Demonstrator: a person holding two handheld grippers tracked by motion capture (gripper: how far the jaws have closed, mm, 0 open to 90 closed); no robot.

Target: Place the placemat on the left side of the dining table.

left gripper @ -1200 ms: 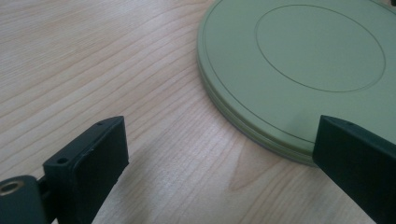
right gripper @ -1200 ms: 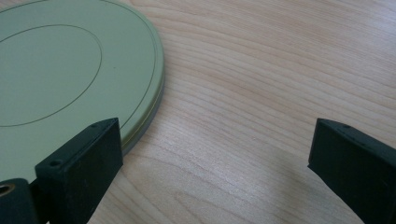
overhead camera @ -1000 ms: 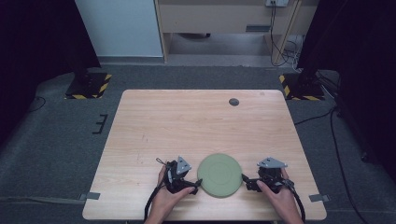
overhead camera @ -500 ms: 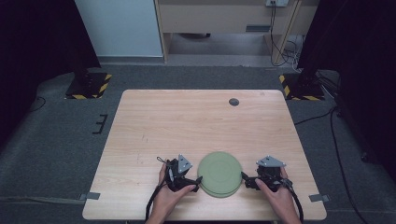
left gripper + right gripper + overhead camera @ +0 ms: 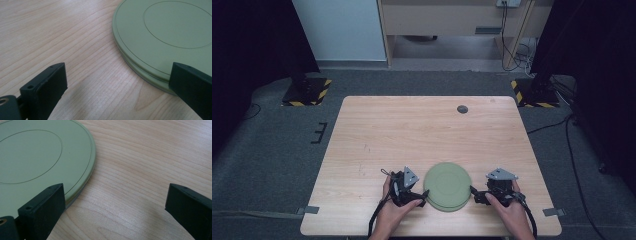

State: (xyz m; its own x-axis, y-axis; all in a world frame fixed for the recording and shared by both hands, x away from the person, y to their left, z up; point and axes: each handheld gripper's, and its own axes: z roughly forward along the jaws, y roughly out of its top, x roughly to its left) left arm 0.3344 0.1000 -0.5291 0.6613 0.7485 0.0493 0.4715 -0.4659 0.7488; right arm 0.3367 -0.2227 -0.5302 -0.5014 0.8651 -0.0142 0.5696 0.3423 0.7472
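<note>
Flat round olive-green plastic discs [image 5: 447,185], two stacked, lie at 6 o'clock on the pale wooden surface [image 5: 412,130]. Left gripper [image 5: 416,195] at the stack's 9 o'clock, right gripper [image 5: 476,194] at 3 o'clock; both sets of fingers spread wide, gripping nothing.

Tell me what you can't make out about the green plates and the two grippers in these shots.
- Green plates: left gripper view shows two stacked rims; any more are hidden beneath. The frame's top and right edges cut them off.
- Right gripper: in the high view, whether its jaws touch the plates is too small to tell.
- Left gripper: the hand covers its body in the high view.
- Dark disc near the table's far edge: too small to identify.
</note>
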